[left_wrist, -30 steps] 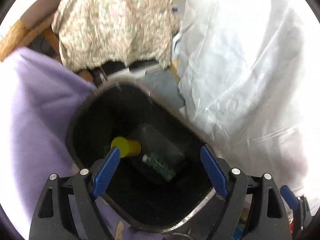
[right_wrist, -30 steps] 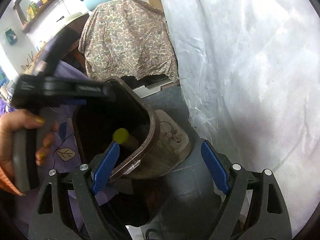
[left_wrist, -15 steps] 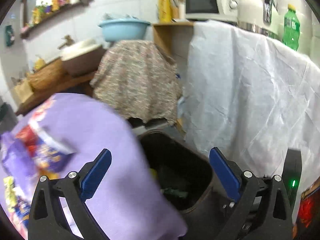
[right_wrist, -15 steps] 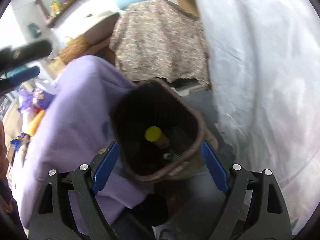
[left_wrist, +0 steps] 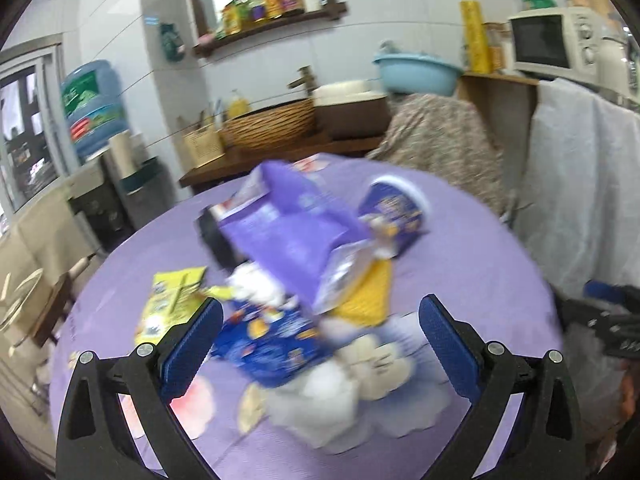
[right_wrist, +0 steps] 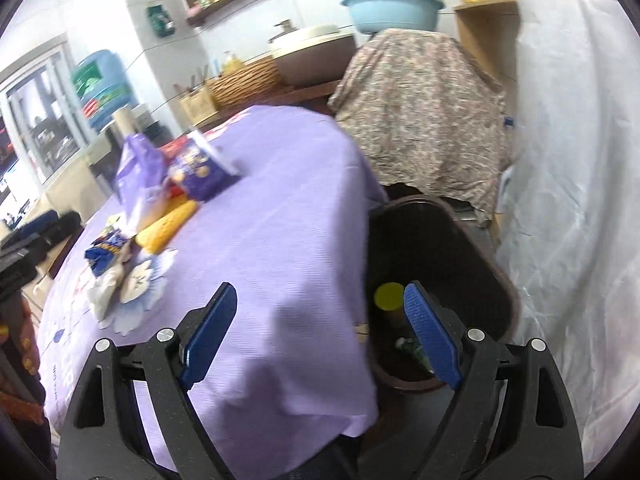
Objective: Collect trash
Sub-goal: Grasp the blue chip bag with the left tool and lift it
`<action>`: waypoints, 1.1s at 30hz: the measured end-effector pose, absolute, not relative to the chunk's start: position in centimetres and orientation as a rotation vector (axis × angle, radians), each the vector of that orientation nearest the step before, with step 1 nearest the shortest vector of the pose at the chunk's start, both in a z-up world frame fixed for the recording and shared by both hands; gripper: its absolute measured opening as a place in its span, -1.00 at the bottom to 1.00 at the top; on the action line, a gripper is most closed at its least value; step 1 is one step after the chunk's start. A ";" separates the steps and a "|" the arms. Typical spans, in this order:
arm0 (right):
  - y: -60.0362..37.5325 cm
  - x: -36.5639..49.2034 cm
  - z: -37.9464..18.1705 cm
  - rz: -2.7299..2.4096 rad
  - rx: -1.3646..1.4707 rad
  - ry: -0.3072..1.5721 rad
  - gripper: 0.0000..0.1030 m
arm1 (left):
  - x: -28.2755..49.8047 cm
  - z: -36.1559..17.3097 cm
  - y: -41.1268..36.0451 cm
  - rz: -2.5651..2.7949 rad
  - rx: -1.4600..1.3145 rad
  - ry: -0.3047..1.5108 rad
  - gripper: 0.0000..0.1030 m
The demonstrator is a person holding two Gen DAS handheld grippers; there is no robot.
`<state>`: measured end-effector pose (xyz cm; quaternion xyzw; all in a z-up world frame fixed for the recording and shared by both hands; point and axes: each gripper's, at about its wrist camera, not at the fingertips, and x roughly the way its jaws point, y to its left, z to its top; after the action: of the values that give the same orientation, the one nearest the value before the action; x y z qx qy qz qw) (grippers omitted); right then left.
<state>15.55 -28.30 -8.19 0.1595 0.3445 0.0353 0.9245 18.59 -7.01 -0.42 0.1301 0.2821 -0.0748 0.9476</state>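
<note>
A heap of trash lies on the round table with the purple cloth (left_wrist: 472, 264): a purple bag (left_wrist: 288, 236), a purple cup (left_wrist: 396, 212) on its side, a blue wrapper (left_wrist: 272, 340), a yellow packet (left_wrist: 172, 300), a yellow sponge (left_wrist: 364, 300) and white crumpled tissues (left_wrist: 360, 364). My left gripper (left_wrist: 320, 340) is open and empty, just in front of the heap. My right gripper (right_wrist: 320, 332) is open and empty, over the table edge beside the dark bin (right_wrist: 452, 240). The bin holds a yellow-capped bottle (right_wrist: 388, 300). The heap also shows in the right wrist view (right_wrist: 160, 200).
A white sheet (right_wrist: 568, 160) hangs to the right of the bin. A floral-covered object (right_wrist: 420, 80) stands behind it. A counter with a wicker basket (left_wrist: 272, 124), a blue basin (left_wrist: 416, 72) and a microwave (left_wrist: 556, 44) lies beyond the table.
Both grippers have swung up and left from above the bin toward the table. The left one now faces the trash heap. Both stay open and empty.
</note>
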 end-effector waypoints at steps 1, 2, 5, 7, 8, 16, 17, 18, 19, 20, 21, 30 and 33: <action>-27.5 15.6 -8.0 0.085 0.317 0.709 0.65 | 18.9 -0.6 -6.2 -0.143 0.259 0.589 0.86; -27.0 15.6 -7.8 0.095 0.309 0.708 0.65 | 19.3 -0.9 -5.3 -0.147 0.250 0.608 0.84; -25.3 15.6 -7.1 0.123 0.287 0.702 0.65 | 20.6 -1.9 -4.6 -0.168 0.258 0.650 0.73; -24.2 15.5 -6.7 0.137 0.272 0.703 0.65 | 21.2 -2.7 -4.1 -0.184 0.281 0.669 0.69; -23.7 15.4 -6.6 0.144 0.265 0.705 0.65 | 21.6 -3.2 -4.2 -0.186 0.294 0.683 0.65; -20.3 14.7 -5.9 0.220 0.200 0.715 0.65 | 22.4 -3.9 -1.9 -0.178 0.163 0.736 -0.23; -19.9 14.8 -5.9 0.232 0.190 0.719 0.65 | 22.1 -3.8 -1.5 -0.175 0.142 0.729 -0.28; -19.4 14.9 -5.9 0.247 0.179 0.723 0.65 | 21.8 -3.5 -1.0 -0.172 0.119 0.721 -0.38; -18.9 15.0 -6.0 0.262 0.173 0.726 0.65 | 21.6 -3.4 -0.6 -0.170 0.102 0.711 -0.73; -18.2 15.2 -5.9 0.283 0.166 0.729 0.65 | 21.2 -3.1 0.1 -0.165 0.083 0.701 -0.91; -17.6 15.3 -5.8 0.304 0.158 0.730 0.65 | 20.9 -3.0 0.7 -0.157 0.063 0.697 -0.95; -11.2 17.7 -4.7 0.458 0.043 0.744 0.65 | 18.9 -2.3 5.6 -0.137 -0.102 0.695 -0.96; -9.9 18.3 -4.4 0.469 0.037 0.744 0.65 | 18.8 -2.0 5.7 -0.164 -0.109 0.694 -0.70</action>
<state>18.34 -9.92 -4.38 0.0177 0.3599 0.2272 0.9047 18.81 5.69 -2.00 -0.0533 0.3394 -0.0802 0.9357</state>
